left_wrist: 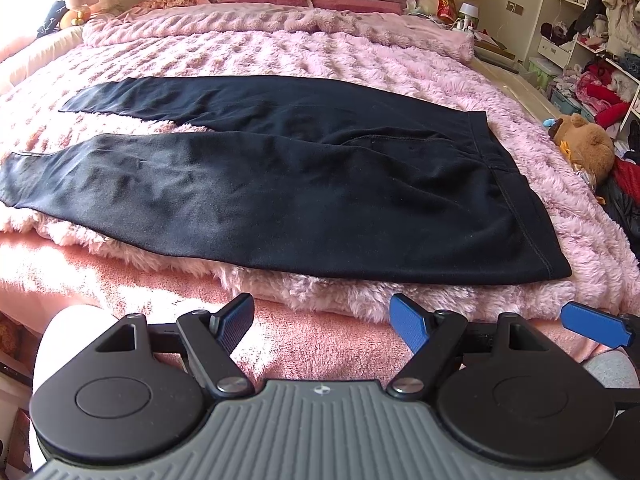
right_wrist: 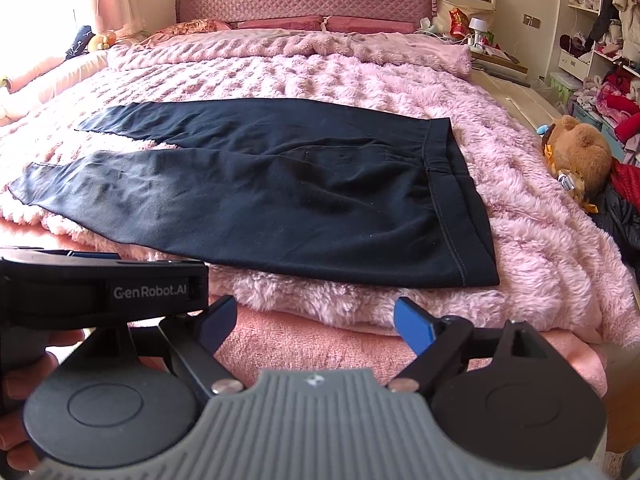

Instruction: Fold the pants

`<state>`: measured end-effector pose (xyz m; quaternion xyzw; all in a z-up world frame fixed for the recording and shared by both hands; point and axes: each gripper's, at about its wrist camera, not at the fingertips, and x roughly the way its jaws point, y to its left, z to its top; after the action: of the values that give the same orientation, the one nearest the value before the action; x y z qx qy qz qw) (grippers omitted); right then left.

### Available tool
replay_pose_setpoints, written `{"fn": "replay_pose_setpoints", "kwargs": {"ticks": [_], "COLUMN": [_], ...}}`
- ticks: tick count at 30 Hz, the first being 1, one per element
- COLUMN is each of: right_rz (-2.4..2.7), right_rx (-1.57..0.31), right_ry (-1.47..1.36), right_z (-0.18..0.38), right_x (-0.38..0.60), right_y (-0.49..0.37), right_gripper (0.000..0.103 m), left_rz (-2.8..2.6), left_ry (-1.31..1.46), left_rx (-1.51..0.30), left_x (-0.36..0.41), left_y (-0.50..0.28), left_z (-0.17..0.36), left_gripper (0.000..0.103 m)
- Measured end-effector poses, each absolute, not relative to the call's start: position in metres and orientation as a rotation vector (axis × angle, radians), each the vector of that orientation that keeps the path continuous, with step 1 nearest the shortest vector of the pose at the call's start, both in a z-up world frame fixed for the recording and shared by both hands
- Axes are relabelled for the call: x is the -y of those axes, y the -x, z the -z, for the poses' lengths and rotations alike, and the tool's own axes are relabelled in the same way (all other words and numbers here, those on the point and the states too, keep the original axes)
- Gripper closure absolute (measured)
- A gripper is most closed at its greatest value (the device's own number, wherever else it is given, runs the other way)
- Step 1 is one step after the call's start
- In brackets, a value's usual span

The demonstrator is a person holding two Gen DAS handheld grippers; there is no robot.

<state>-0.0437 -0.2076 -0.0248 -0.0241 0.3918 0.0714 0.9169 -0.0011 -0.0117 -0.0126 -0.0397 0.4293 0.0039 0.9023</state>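
Both grippers sit nearest the lens, low in frame, ahead of the bed edge. Our left gripper [left_wrist: 322, 320] has its blue fingers [left_wrist: 236, 322] spread wide, nothing between them; our right gripper [right_wrist: 314, 322] likewise stands apart and empty. In the left view the right tool's blue pad shows at the lower right edge; in the right view the left tool's black body fills the lower left, a hand [right_wrist: 24, 364] wrapped under it.

Largest first: pink fluffy blanket [left_wrist: 360, 52] covers the bed, a smoother pink layer under it along the near edge. Black pants [left_wrist: 280, 184] lie flat on the blanket across mid-frame, waistband [left_wrist: 500, 172] toward the right, the two legs running to the left, slightly parted, the near leg's cuff [left_wrist: 12, 184] reaching the left edge of frame. Unfolded; no fold started. Neither gripper touches the cloth.

Handling, our judgement: light, soft knit-looking fabric, limp, will drape and sag from any pinch point; the plush pile under it likely drags and may get pinched along with it. Not fragile. Best holds look like the near waistband corner [right_wrist: 486, 276] for the right tool, since the stitched band is thicker, and the near leg's cuff or hem for the left, then carry the near leg over the far one.

Small stuff: brown teddy bear [right_wrist: 576, 152] at right edge of the bed, clear of the pants.
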Motion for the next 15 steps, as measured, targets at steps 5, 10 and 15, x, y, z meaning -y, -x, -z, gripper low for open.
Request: {"fn": "replay_pose_setpoints", "kwargs": {"ticks": [5, 10, 15], "right_rz": [-0.145, -0.146, -0.152], "right_rx": [-0.809, -0.818, -0.826], "right_ry": [0.062, 0.060, 0.068], "right_z": [0.0276, 0.0309, 0.0327], "right_x": [0.2056, 0.2056, 0.2042], "right_y": [0.0431, 0.0419, 0.0413], "right_gripper": [0.021, 0.021, 0.021], "left_rz": [-0.011, -0.017, -0.021], "left_ry": [0.079, 0.077, 0.073], "left_rx": [-0.897, -0.905, -0.918], "left_x": [0.0114, 0.0110, 0.0114], "left_y": [-0.0010, -0.0012, -0.0026], "left_z": [0.0160, 0.0185, 0.0231], "left_gripper": [0.013, 0.013, 0.013]}}
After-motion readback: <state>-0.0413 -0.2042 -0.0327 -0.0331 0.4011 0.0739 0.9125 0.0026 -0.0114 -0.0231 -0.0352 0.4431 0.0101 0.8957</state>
